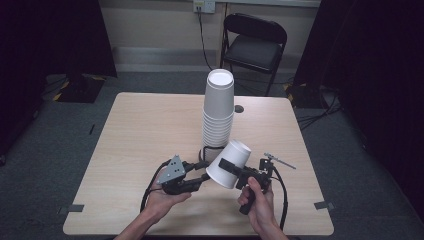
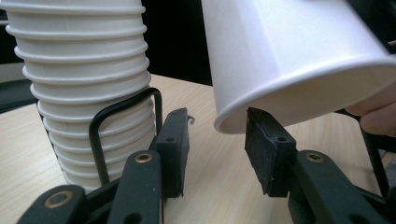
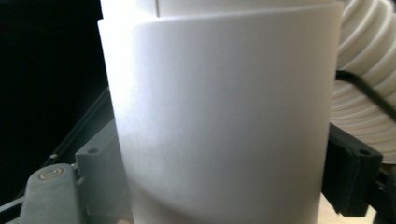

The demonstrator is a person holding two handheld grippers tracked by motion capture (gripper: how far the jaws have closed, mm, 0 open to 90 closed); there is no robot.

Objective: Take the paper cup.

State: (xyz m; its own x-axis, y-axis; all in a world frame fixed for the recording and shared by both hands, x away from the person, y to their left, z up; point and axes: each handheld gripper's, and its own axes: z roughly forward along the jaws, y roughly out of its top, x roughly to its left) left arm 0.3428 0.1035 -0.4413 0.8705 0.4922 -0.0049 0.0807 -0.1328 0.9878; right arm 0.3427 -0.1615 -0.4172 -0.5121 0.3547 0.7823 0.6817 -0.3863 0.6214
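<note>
At the near edge of the table (image 1: 130,130) both of the person's forearms come in from below. The left hand (image 1: 162,200) lies palm up under the left gripper (image 2: 217,149), which points level toward the middle, its jaws partly apart with only bare table between them; one pad sits just at the rim of a single paper cup (image 1: 229,164), and whether it touches there I cannot tell. The right hand (image 1: 257,197) stands upright around the handle of the right gripper (image 1: 235,170), which is aimed leftward and clamps that cup by its side wall, a pad pressed on each flank in the right gripper view. The cup is tilted, its closed bottom up and away and its open mouth down toward the left gripper, clear of the table. Nothing can be seen inside it. Just behind stands a tall stack of cups (image 1: 218,110), upside down, bottoms up, each nested over the next.
</note>
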